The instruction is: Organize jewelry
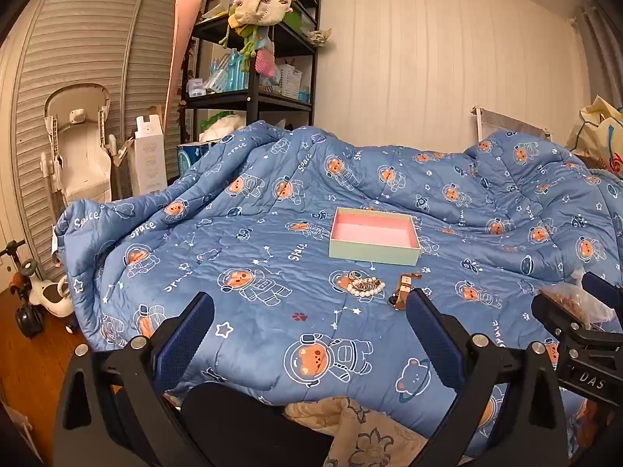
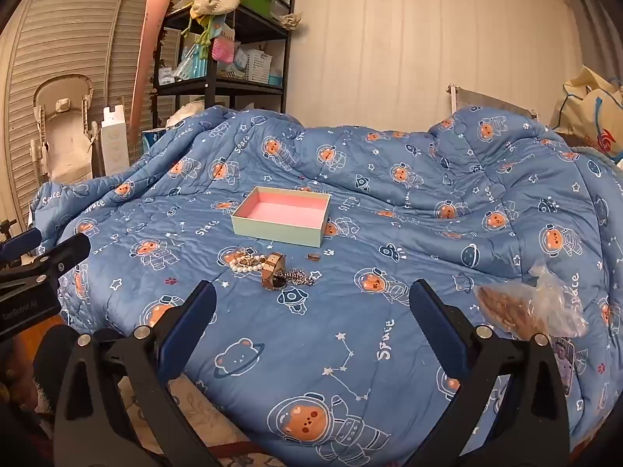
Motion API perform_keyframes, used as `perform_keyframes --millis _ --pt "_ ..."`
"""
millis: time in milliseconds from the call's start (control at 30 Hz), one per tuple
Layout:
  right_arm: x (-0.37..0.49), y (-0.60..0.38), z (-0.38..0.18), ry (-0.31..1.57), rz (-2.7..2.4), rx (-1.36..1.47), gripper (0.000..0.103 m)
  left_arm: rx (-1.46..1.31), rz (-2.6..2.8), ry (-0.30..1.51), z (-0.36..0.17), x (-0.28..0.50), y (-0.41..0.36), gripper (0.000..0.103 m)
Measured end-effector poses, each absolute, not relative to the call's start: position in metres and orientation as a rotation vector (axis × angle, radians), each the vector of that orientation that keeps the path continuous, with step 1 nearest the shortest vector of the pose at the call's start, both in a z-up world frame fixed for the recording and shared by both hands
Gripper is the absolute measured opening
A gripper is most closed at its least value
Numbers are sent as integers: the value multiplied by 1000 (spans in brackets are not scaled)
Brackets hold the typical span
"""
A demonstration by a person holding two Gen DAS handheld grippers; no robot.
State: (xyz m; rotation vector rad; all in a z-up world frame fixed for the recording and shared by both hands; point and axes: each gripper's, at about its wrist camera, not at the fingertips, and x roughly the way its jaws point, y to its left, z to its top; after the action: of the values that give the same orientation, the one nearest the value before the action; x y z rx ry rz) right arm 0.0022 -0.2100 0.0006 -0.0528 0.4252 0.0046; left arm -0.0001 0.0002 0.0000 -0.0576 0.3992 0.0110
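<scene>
Jewelry pile sits on the quilt, just at 6 o'clock of the empty pink-lined box. Pearl bracelet prob light, beads slippery, limp; pinch across the strand. Watch stiffer, grab by the strap. Chain floppy, may snag. Ring tiny, fiddly. Left gripper & right gripper: jaws spread wide, nothing held.
</scene>
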Motion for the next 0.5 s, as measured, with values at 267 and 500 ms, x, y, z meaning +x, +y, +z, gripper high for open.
perform_keyframes --millis 267,500 --pt "2 -211 1 429 6 -50 98 -56 11 402 0 0 0 97" --pt "2 -210 1 426 4 -51 98 -57 11 402 0 0 0 97"
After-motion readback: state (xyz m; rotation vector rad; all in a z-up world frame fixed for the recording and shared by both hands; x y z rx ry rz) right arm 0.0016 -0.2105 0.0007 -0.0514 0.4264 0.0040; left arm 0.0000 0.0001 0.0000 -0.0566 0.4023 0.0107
